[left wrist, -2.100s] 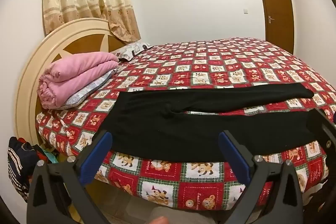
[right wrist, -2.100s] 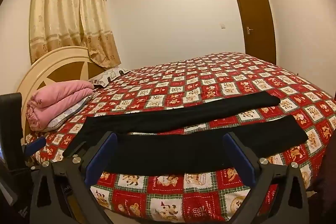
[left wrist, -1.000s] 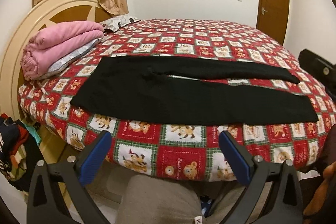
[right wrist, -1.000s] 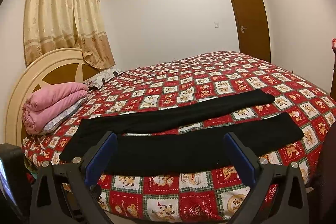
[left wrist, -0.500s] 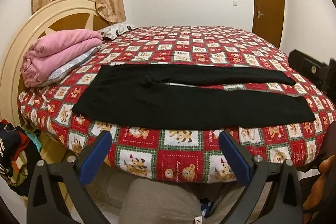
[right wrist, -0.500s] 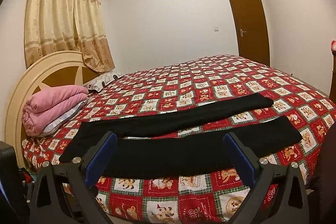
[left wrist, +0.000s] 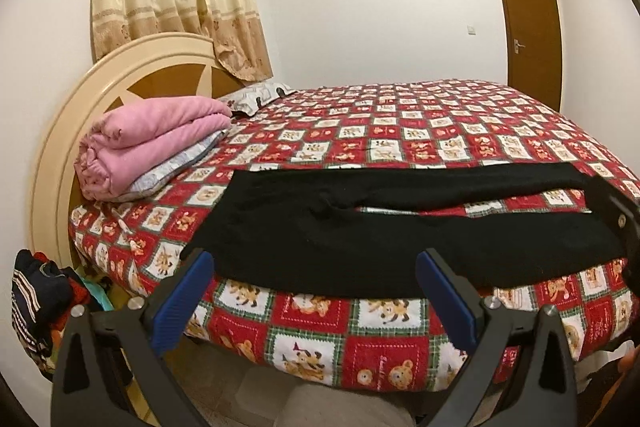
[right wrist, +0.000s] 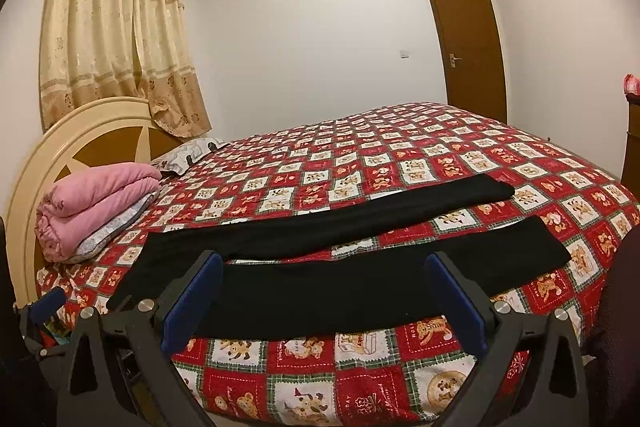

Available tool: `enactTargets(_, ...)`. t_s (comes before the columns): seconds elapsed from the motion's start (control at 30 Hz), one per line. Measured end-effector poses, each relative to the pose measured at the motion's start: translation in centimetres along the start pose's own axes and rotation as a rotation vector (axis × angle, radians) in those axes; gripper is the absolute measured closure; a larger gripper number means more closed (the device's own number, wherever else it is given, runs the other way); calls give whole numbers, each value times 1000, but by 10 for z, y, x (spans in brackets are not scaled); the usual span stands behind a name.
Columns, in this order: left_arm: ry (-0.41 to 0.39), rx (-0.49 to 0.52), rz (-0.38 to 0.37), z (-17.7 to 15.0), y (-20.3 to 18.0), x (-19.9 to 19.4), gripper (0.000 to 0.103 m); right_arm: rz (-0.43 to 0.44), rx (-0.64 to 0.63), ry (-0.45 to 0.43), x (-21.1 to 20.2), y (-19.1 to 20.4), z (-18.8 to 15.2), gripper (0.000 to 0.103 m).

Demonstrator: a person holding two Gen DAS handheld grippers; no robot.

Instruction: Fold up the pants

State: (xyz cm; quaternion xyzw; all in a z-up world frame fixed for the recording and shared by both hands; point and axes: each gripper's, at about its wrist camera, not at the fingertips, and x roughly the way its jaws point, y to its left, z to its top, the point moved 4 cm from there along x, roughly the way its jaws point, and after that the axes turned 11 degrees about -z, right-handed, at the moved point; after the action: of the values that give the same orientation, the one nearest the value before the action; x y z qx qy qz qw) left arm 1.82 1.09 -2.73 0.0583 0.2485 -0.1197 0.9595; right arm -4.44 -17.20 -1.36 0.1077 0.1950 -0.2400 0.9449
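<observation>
The left tool (left wrist: pixel 312 291) is wide open and holds nothing. It hangs in the air just off the near side of the bed (left wrist: pixel 304 343), facing the waist end of the black pants (left wrist: pixel 360 231). The right tool (right wrist: pixel 320 291) is wide open and empty too, facing the leg end.

The pants lie flat on the bed, close to the near edge. The waist points toward the headboard (left wrist: pixel 80 107) and the two legs stretch out toward the door (left wrist: pixel 532 27). The legs lie a bit apart, with the bear blanket showing between them. No fold is made yet.

I think the first fold puts one leg on top of the other. To do it well, each tool should go down low and pinch the near edge of the near leg. Then both should lift together and lay it evenly on the far leg, so the edges match. A folded pink blanket (left wrist: pixel 148 143) sits by the headboard, well out of the way.
</observation>
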Motion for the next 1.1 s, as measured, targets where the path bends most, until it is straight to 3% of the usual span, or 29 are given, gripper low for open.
enactTargets(1.1,16,7,-1,0,-2,1,0,1,1,12,1,0,-3,1)
